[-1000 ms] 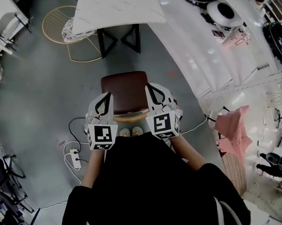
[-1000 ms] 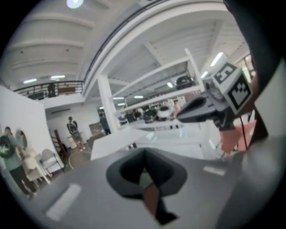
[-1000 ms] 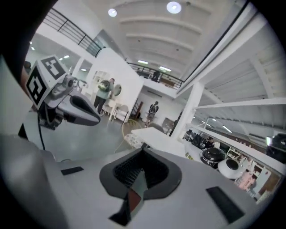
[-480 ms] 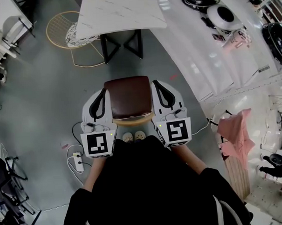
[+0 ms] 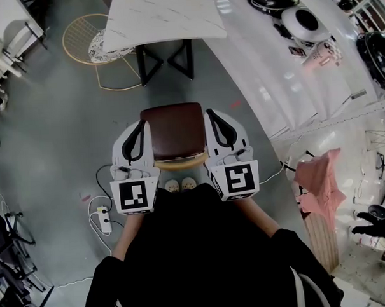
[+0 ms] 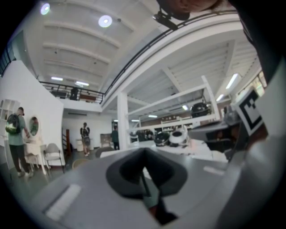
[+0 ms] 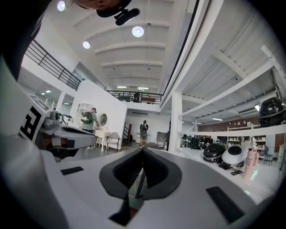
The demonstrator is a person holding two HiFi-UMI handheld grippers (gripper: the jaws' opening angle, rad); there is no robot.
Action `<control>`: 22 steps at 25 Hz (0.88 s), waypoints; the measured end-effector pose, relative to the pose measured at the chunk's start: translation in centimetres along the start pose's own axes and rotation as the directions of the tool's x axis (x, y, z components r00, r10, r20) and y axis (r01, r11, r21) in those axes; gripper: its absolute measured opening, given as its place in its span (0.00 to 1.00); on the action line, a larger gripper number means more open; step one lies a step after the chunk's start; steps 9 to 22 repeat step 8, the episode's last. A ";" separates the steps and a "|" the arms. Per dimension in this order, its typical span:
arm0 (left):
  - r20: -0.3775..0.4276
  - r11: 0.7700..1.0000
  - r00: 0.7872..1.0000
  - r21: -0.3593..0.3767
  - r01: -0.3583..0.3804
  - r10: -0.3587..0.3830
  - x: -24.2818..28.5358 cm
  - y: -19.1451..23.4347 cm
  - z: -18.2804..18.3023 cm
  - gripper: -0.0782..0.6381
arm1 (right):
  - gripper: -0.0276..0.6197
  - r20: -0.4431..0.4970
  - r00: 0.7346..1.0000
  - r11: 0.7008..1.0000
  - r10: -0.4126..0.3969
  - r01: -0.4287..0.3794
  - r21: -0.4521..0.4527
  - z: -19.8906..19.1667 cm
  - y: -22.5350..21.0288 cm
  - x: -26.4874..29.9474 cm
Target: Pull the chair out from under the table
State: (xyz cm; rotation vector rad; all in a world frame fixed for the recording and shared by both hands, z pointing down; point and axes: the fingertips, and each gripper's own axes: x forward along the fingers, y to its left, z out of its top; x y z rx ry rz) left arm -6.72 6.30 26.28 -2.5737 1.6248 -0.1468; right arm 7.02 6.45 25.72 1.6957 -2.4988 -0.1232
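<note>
The chair point(image 5: 174, 131), with a brown seat and a pale wooden back edge, stands on the grey floor a short way out from the white marble table point(image 5: 164, 17). My left gripper point(image 5: 139, 125) hovers beside the chair's left side, and my right gripper point(image 5: 212, 113) beside its right side. Both are above seat level and point level, away from the person. In the left gripper view the left gripper point(image 6: 144, 151) has its jaws shut with nothing between them. The right gripper point(image 7: 143, 150) in its own view is shut and empty too. Neither touches the chair.
A gold wire stool point(image 5: 89, 39) stands left of the table. A power strip point(image 5: 101, 220) and cables lie on the floor at the left. A long white counter point(image 5: 285, 82) curves along the right, with a pink cloth point(image 5: 318, 176) nearby. The person's shoes point(image 5: 181, 184) stand behind the chair.
Both grippers have risen toward the camera and spread slightly apart, from over the chair's back corners to its sides. The chair stays where it was.
</note>
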 end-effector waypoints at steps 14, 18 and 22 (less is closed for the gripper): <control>-0.002 1.000 1.000 0.002 0.004 -0.004 -0.2 -0.3 -0.2 0.12 | 0.07 -0.010 1.000 1.000 -0.002 0.002 -0.004 -0.5 0.1 -0.3; -0.002 1.000 1.000 0.002 0.004 -0.004 -0.2 -0.3 -0.2 0.12 | 0.07 -0.010 1.000 1.000 -0.002 0.002 -0.004 -0.5 0.1 -0.3; -0.002 1.000 1.000 0.002 0.004 -0.004 -0.2 -0.3 -0.2 0.12 | 0.07 -0.010 1.000 1.000 -0.002 0.002 -0.004 -0.5 0.1 -0.3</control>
